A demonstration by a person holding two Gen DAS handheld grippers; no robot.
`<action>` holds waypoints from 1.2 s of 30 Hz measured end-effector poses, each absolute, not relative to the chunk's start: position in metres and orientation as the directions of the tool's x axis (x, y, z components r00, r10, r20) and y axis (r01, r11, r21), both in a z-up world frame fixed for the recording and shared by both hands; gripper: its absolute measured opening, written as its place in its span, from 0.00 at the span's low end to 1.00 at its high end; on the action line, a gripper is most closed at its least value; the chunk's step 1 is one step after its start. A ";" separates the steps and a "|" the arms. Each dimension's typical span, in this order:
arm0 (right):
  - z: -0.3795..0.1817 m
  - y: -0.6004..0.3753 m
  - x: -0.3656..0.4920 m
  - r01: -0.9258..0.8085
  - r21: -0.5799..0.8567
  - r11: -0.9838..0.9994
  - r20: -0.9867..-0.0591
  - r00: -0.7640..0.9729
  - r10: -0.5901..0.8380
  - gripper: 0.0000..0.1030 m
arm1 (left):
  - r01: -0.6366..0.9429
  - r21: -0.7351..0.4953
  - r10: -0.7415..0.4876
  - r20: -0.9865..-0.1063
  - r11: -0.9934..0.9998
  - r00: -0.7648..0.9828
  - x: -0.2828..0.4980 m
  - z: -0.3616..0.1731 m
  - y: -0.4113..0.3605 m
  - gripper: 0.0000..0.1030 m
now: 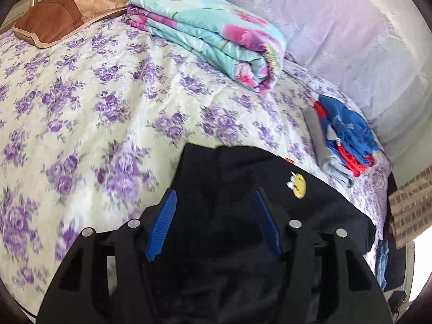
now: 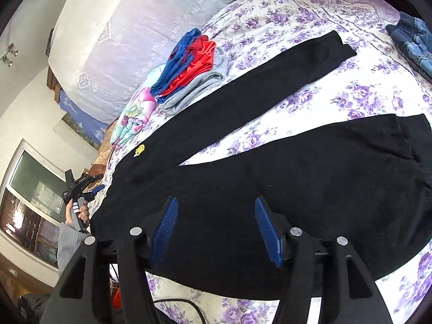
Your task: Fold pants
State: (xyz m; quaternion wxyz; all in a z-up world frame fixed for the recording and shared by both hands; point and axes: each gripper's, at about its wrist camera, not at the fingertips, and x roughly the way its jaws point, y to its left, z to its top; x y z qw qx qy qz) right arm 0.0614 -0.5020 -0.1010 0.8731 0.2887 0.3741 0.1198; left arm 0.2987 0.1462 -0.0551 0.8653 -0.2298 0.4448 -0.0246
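Black pants lie spread flat on the bed, legs apart, with a small yellow patch near the waist. In the left wrist view the waist end with the patch lies under my left gripper, which is open and empty just above the fabric. My right gripper is open and empty over the near leg by the bed's front edge. The left gripper also shows in the right wrist view, held in a hand beside the waist.
A folded stack of blue, red and grey clothes lies beside the far leg. A folded floral quilt and a brown pillow lie further up the bed. Jeans lie at the far corner. A black cable hangs at the near edge.
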 end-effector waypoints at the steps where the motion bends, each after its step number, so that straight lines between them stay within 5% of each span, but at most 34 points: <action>1: -0.101 -0.503 0.063 0.015 0.595 0.803 -0.586 0.692 0.422 0.58 | -0.176 -0.407 -0.231 -0.766 0.896 0.599 0.304 -0.058 0.148 0.56; 14: -0.103 -0.489 0.106 -0.020 0.597 0.802 -0.597 0.656 0.461 0.60 | -0.234 -0.414 -0.232 -0.804 0.880 0.548 0.360 -0.085 0.152 0.54; 19: -0.104 -0.481 0.120 -0.027 0.598 0.801 -0.607 0.638 0.474 0.60 | -0.218 -0.406 -0.217 -0.785 0.887 0.581 0.357 -0.078 0.150 0.18; 22: -0.104 -0.476 0.127 -0.038 0.600 0.799 -0.605 0.632 0.484 0.60 | -0.217 -0.431 -0.230 -0.768 0.876 0.598 0.353 -0.072 0.156 0.11; 36: -0.083 -0.458 0.191 -0.095 0.577 0.811 -0.600 0.625 0.500 0.60 | -0.182 -0.463 -0.220 -0.684 0.868 0.695 0.345 -0.065 0.152 0.02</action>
